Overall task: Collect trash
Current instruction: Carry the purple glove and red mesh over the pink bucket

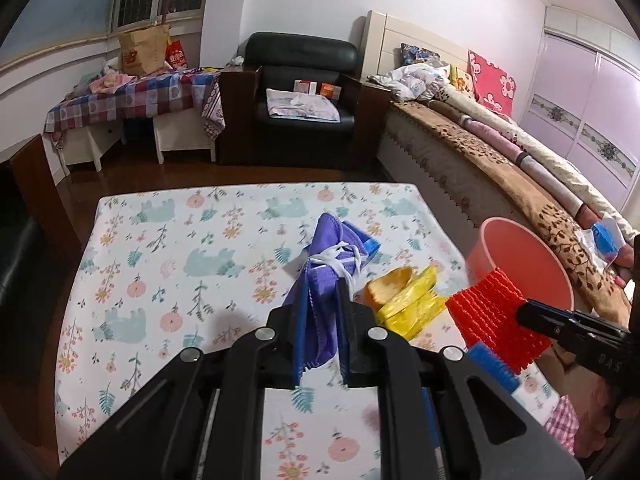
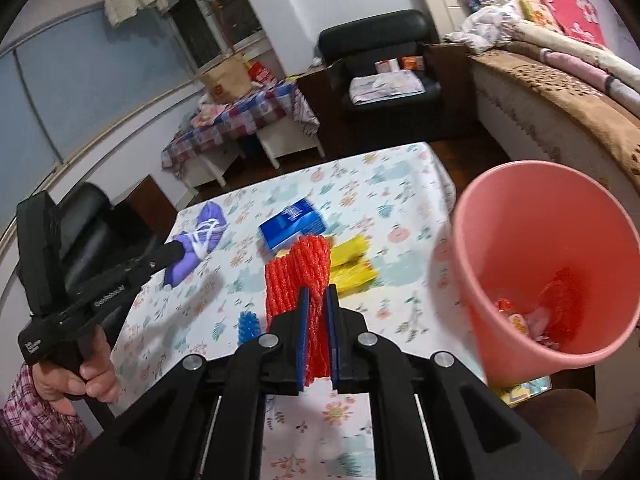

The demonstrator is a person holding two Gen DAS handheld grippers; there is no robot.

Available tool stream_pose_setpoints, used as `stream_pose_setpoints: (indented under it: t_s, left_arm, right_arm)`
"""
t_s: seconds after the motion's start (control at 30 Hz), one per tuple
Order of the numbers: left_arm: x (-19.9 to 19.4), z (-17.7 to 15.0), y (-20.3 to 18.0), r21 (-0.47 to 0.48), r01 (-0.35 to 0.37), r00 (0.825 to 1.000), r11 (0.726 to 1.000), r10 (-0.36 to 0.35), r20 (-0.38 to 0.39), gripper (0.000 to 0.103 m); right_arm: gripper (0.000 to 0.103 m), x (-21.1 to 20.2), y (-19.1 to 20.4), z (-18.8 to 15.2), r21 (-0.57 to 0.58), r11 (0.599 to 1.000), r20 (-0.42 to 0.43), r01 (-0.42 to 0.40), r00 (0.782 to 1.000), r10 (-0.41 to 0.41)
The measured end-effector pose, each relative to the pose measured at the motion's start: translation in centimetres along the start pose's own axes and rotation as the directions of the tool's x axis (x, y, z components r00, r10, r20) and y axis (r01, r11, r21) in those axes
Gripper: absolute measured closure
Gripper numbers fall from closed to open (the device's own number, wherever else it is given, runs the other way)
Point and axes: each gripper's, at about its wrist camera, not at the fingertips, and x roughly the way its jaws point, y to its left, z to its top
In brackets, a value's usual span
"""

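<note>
No readable text, labels too blurred

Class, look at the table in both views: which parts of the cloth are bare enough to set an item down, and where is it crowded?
Free: the tablecloth's left half, from the purple mask to the left edge, and the far strip. Crowded: the right side, where yellow wrapper, red foam net, blue box and pink bin cluster.

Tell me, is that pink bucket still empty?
No. In the right wrist view the pink bucket already holds red netting and some wrappers at its bottom.
</note>
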Motion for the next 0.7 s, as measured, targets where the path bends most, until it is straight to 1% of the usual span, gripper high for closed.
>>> stream_pose_setpoints:
  t_s: [0.13,0.3,0.43,0.5,0.6,0.63,0.7]
  left_arm:
    - [0.1,1.0,-1.2,0.001,0.029,1.0,1.0,-0.029,0.0,0.091]
    - [1.1,2.3,-3.4,-0.009,0.082,0.996,0.997,-0.082,-0.025,0.091]
    - [2.1,3.4,-6.3,0.006,0.138,0.99,0.99,-0.138,-0.037,0.091]
    - [2.5,3.8,-7.9,0.032,0.16,0.987,0.987,-0.159,-0.03,0.091]
    - [3.7,3.8,-10.7,0.07,0.211,0.977,0.975,-0.209,-0.037,0.091]
    - [4.2,3.7,-11.5,0.081,0.223,0.974,0.971,-0.22,-0.044,0.091]
    - [5.2,3.5,-13.1,0.101,0.248,0.968,0.963,-0.244,-0.056,0.091]
  right_arm:
    - [0.095,-2.1,-1.7,0.8,0.029,0.999,0.053,0.036,0.998,-0.038]
    - [0.095,-4.4,-4.2,2.1,0.062,0.994,0.099,0.093,0.99,-0.099]
    - [0.095,-6.4,-7.0,3.1,0.114,0.981,0.137,0.158,0.975,-0.173]
    - [0.095,-7.0,-8.1,3.5,0.131,0.973,0.153,0.188,0.966,-0.207]
    - [0.095,-7.9,-9.9,3.5,0.169,0.956,0.176,0.239,0.947,-0.268]
    - [0.095,-8.0,-10.6,3.3,0.179,0.946,0.178,0.269,0.937,-0.3]
    - [0.095,-7.9,-11.6,3.1,0.193,0.936,0.172,0.295,0.929,-0.328]
